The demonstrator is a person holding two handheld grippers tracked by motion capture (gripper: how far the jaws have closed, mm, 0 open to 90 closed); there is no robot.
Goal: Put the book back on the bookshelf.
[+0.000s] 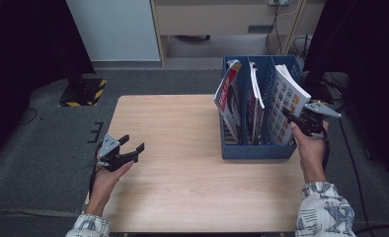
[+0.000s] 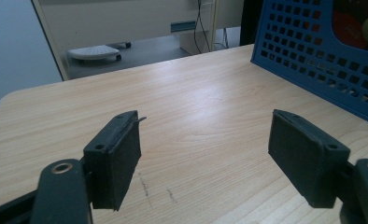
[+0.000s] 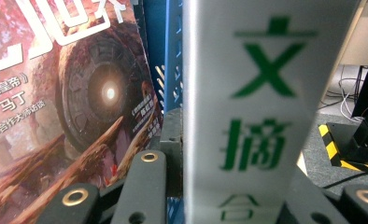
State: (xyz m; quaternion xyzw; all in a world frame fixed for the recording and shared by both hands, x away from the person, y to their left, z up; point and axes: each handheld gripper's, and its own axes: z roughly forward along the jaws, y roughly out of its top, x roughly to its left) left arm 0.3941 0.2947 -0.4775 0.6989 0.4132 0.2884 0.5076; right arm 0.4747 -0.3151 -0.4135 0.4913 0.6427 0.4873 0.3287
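R gripper (image 1: 292, 120) fingers clamped on white magazine (image 1: 287, 101) in blue file box (image 1: 254, 149); L gripper (image 1: 132, 146) fingers released, hovering over counter (image 1: 182, 168).

**Wooden table with a blue file rack**

A light wood-grain table (image 1: 182, 163) with rounded corners stands on grey carpet. Directly on it, toward two o'clock near the right edge, sits a blue perforated file rack (image 1: 254, 148), holding upright magazines. Faint pencil-like marks show on the wood in the left gripper view.

green print on the white magazine spine (image 3: 247, 112) is blurred; right tongs' (image 3: 233, 196) pads hidden behind it.
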